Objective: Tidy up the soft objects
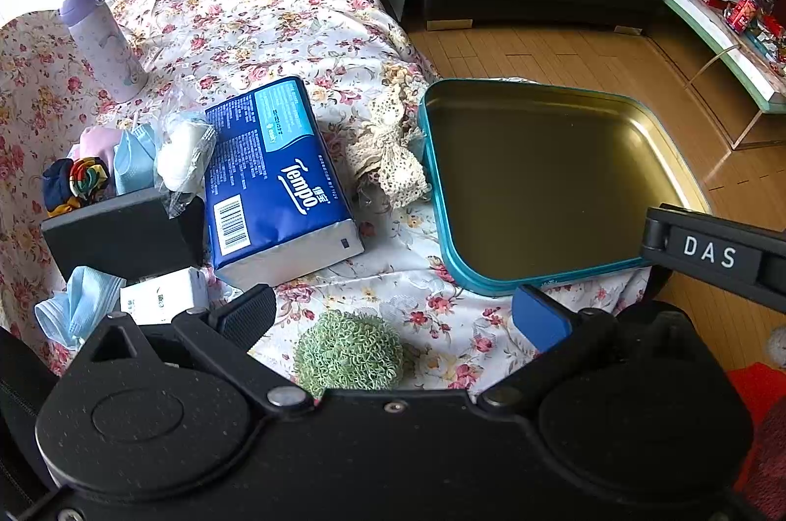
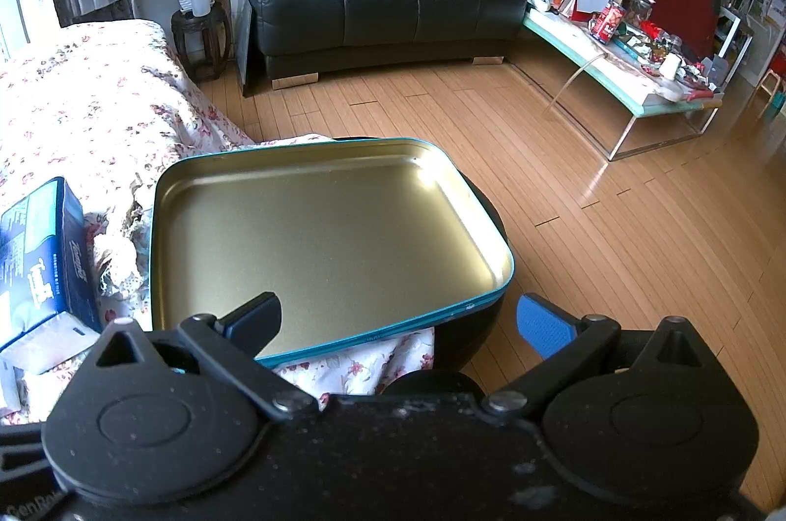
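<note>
Spread across a floral-print cloth-covered table (image 1: 294, 14): shallow teal-rimmed gold metal tray (image 1: 540, 177) at 3 o'clock, bare inside; blue plastic tissue pack (image 1: 275, 177) at 10 o'clock. Down at 6 o'clock, fuzzy green ball (image 1: 349, 354) between wide-apart left gripper (image 1: 393, 314) fingers, untouched. Right gripper (image 2: 398, 319) likewise spread apart, gripping nothing, over tray's near rim.

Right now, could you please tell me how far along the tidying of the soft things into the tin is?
Nothing looks done yet: the teal tin is empty. In hand: nothing, though the left tongs stand open over the green scrubber ball; the right tongs are open at the tin's near rim. Still left on the floral cloth: the scrubber, lace piece, tissue pack and blue masks.
</note>
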